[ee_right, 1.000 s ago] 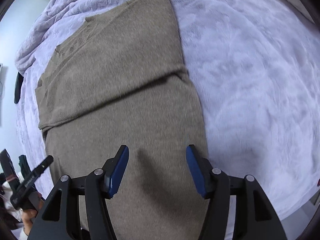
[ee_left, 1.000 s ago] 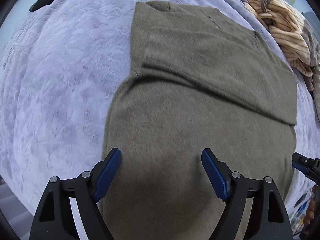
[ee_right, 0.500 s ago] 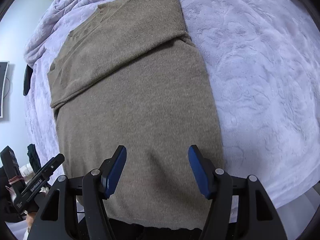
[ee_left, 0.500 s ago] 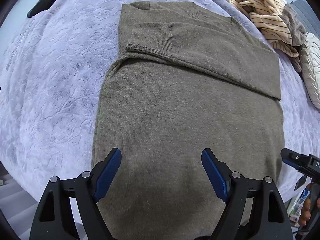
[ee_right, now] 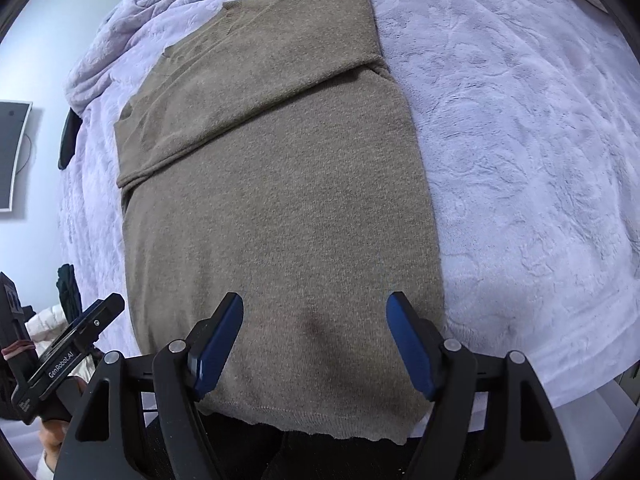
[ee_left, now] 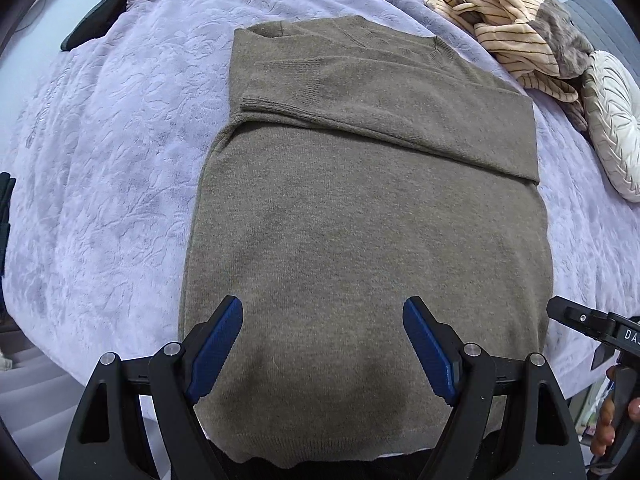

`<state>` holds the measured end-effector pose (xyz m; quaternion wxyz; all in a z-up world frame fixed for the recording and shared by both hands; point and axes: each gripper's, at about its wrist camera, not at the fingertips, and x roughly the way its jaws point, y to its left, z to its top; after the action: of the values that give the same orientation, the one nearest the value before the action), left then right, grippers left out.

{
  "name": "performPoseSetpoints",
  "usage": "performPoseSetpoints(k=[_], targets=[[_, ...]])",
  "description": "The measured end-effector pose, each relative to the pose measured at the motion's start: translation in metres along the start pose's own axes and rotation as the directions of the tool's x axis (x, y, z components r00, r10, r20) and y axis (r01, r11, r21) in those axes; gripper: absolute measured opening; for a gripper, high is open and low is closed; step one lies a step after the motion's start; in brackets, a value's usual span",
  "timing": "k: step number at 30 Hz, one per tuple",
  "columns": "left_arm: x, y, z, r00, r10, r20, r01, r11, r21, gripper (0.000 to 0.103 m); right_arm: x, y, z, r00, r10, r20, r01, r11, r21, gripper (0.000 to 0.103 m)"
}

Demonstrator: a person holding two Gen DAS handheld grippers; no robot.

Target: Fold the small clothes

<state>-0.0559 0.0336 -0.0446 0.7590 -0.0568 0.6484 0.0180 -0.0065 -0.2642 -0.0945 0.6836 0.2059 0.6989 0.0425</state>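
An olive-brown knit sweater [ee_left: 368, 216] lies flat on the lavender bedspread [ee_left: 104, 184], sleeves folded across its chest, hem toward me. It also shows in the right wrist view [ee_right: 280, 208]. My left gripper [ee_left: 323, 344] is open and empty, hovering above the sweater's lower part near the hem. My right gripper [ee_right: 314, 340] is open and empty, above the hem's right half. The right gripper's body shows at the edge of the left wrist view [ee_left: 592, 328]; the left gripper's body shows in the right wrist view [ee_right: 68, 356].
A striped beige garment pile [ee_left: 504, 28] and a round white cushion [ee_left: 612, 124] lie at the far right of the bed. A dark object [ee_left: 92, 20] lies at the far left. The bed's near edge [ee_right: 568, 392] is just below the hem.
Both grippers have pulled back toward the hem and risen, so more of the sweater and its bottom edge is now in view. Both stay open.
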Motion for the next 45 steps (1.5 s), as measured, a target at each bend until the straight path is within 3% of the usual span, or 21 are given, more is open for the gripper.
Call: performPoseSetpoints(k=[9, 19, 33, 38, 45], targets=[[-0.009, -0.007, -0.013, 0.999, 0.036, 0.001, -0.036, 0.999, -0.003, 0.083, 0.002, 0.008, -0.001, 1.000, 0.027, -0.010, -0.027, 0.999, -0.040, 0.077], [-0.023, 0.029, -0.023, 0.999, 0.040, 0.019, -0.038, 0.993, -0.109, 0.083, 0.010, 0.030, -0.004, 0.998, 0.048, -0.032, -0.051, 0.994, -0.094, 0.077], [-0.006, 0.058, -0.060, 0.997, -0.080, -0.023, 0.078, 0.994, -0.081, 0.083, 0.010, 0.025, -0.044, 0.999, 0.015, -0.029, -0.016, 0.999, -0.038, 0.077], [0.008, 0.079, -0.084, 0.993, -0.103, -0.051, 0.099, 0.992, -0.075, 0.083, 0.019, 0.007, -0.069, 0.999, -0.007, -0.035, 0.007, 1.000, 0.010, 0.077], [0.022, 0.106, -0.115, 0.980, -0.193, -0.050, 0.187, 0.977, -0.099, 0.083, 0.026, -0.027, -0.101, 1.000, 0.014, -0.024, -0.011, 0.995, 0.096, 0.077]])
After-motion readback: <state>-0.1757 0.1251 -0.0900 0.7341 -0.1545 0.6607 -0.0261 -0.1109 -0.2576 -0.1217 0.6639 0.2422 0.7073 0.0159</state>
